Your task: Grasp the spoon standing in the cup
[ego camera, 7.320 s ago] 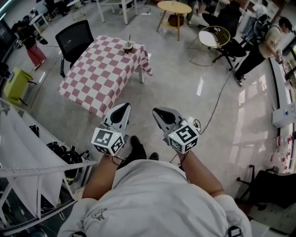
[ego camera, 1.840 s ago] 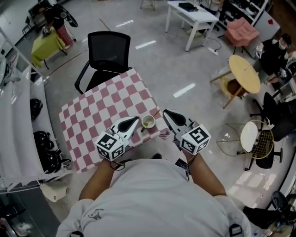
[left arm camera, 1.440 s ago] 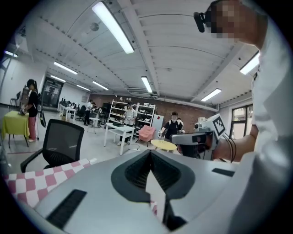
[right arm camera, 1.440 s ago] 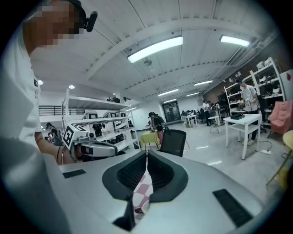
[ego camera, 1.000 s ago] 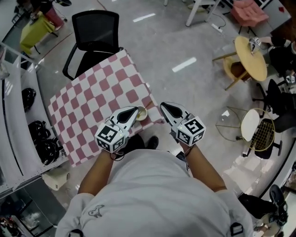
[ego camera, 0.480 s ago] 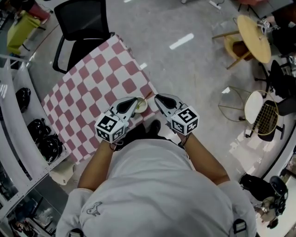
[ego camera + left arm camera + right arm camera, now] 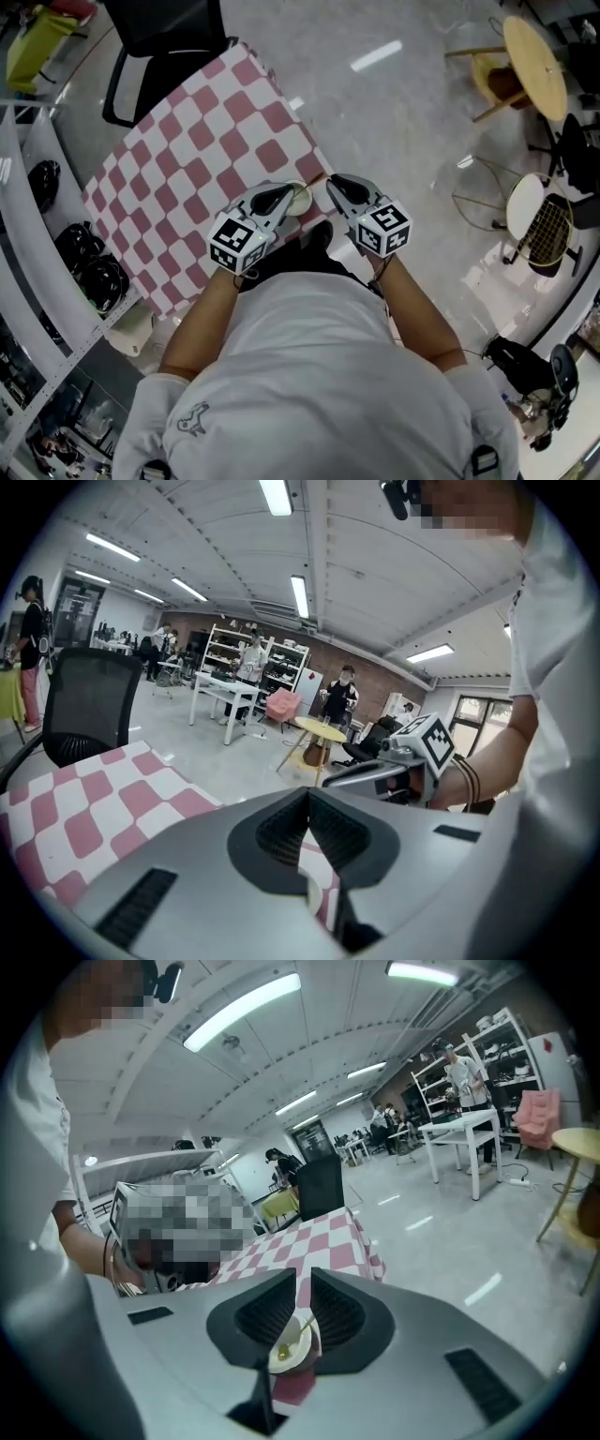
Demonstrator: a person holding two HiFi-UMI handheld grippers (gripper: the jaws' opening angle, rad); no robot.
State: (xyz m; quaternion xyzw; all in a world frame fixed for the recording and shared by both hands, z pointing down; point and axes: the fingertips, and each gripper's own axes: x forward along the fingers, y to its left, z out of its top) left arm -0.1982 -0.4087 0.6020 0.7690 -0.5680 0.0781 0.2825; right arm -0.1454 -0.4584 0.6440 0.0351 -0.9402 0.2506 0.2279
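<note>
A small white cup (image 7: 298, 199) stands at the near corner of the pink-and-white checked table (image 7: 187, 159). A thin spoon (image 7: 317, 180) leans in it, handle tilted out to the right. My left gripper (image 7: 286, 190) hovers just left of the cup, overlapping its rim from above, jaws together and empty. My right gripper (image 7: 334, 181) is just right of the spoon handle. In the right gripper view the cup (image 7: 291, 1346) and spoon (image 7: 302, 1322) show low between the jaws (image 7: 303, 1277), which stand a narrow slit apart with nothing held. The left gripper (image 7: 307, 794) shows tips meeting.
A black office chair (image 7: 159, 37) stands at the table's far side. White shelving (image 7: 33, 202) with black helmets (image 7: 94, 272) runs along the left. A round wooden table (image 7: 534, 52) and a wire chair (image 7: 539, 225) stand off to the right. People stand far back in the room.
Since the earlier frames the person has walked up to the table's corner. Both grippers have come close to the cup and now flank it; neither has changed its grip.
</note>
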